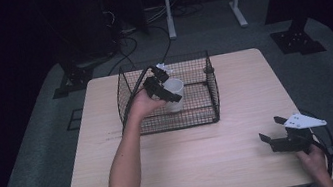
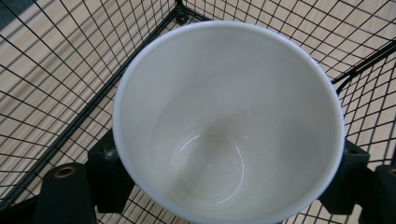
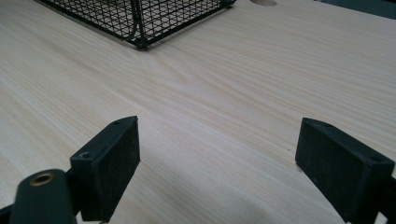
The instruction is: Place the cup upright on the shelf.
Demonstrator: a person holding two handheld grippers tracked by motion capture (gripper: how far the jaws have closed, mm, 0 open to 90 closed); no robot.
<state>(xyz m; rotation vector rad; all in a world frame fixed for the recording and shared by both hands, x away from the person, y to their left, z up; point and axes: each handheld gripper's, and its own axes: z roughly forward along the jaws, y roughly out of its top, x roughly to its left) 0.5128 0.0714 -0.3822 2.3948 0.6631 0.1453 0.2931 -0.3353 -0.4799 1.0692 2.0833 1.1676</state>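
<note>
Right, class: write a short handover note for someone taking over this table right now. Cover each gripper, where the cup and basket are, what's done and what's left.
Left gripper: shut on the white round cup, its jaws on either side of the cup, which it holds inside the black wire mesh basket.
Right gripper: open, nothing between its jaws, low over the pale wooden table at the near right corner.
Done: cup is inside the basket, upright and empty.
Left: whether it rests on the basket floor is unclear; probably set it down, release, withdraw.
</note>
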